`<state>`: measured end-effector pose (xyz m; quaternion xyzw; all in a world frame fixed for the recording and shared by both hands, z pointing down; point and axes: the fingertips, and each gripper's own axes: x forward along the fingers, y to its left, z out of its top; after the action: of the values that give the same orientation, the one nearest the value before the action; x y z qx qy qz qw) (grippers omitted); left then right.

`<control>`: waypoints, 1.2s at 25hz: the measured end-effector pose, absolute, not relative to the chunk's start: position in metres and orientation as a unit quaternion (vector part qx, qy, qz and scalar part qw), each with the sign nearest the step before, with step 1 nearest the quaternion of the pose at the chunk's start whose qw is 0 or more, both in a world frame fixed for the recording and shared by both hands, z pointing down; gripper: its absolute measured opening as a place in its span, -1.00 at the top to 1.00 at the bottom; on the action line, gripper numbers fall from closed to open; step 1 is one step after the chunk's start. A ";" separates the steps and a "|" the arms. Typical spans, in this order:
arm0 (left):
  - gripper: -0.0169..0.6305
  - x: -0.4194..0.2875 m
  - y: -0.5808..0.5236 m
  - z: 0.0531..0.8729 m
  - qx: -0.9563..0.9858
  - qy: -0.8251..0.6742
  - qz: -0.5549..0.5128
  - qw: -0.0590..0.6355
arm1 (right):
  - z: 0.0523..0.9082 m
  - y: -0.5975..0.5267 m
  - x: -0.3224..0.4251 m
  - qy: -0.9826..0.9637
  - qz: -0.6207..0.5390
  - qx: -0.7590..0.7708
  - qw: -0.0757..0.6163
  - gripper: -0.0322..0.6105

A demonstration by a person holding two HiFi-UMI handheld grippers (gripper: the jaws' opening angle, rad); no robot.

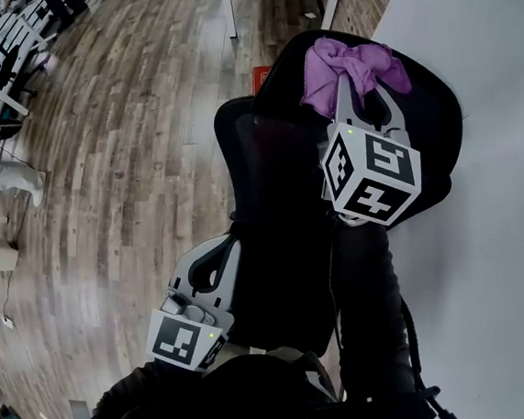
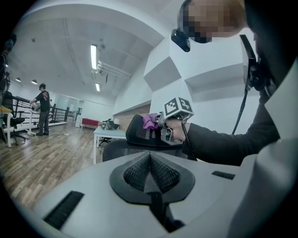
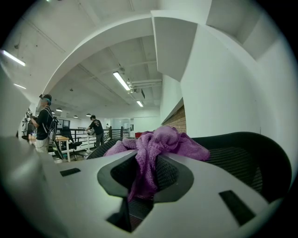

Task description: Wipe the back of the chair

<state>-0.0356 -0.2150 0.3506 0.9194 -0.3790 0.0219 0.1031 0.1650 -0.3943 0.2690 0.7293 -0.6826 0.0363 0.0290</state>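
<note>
At the top of the black chair (image 1: 276, 251), the right gripper (image 1: 361, 89) pinches a purple cloth (image 1: 335, 68) in its jaws, ready to wipe; the left gripper (image 1: 221, 251) hangs lower, jaws together, empty.

a grey-brown wood plank floor (image 1: 130, 145) is carrying everything here. a black mesh office chair (image 1: 276, 251) is standing on it at the right, close beside a white wall (image 1: 477, 271). far off to the left, a person in dark clothes (image 2: 43, 109) is standing on the planks by black railings (image 2: 58, 114), and a white table (image 2: 109, 134) is standing beyond the chair.
</note>
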 end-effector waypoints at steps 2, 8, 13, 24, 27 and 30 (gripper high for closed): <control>0.93 -0.044 -0.217 0.349 0.915 -0.390 0.017 0.105 | 0.268 -0.399 0.155 -0.689 0.036 0.723 0.027 0.65; 0.93 -0.072 -0.218 0.348 0.902 -0.415 0.016 0.114 | 0.260 -0.411 0.119 -0.706 0.032 0.707 0.016 0.65; 0.93 -0.092 -0.218 0.348 0.898 -0.429 0.009 0.099 | 0.254 -0.416 0.093 -0.717 0.022 0.696 0.017 0.65; 0.93 -0.115 -0.211 0.343 0.891 -0.447 0.007 0.086 | 0.250 -0.422 0.070 -0.738 0.016 0.675 0.012 0.65; 0.93 -0.108 -0.206 0.343 0.894 -0.439 0.006 0.084 | 0.260 -0.410 0.068 -0.738 0.016 0.674 0.015 0.65; 0.93 -0.102 -0.202 0.349 0.898 -0.432 0.014 0.087 | 0.273 -0.399 0.064 -0.742 0.024 0.670 0.018 0.65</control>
<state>-0.1018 -0.2023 0.3492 0.8975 -0.4322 0.0140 0.0866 0.0642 -0.3991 0.2733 0.6697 -0.7420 0.0242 0.0176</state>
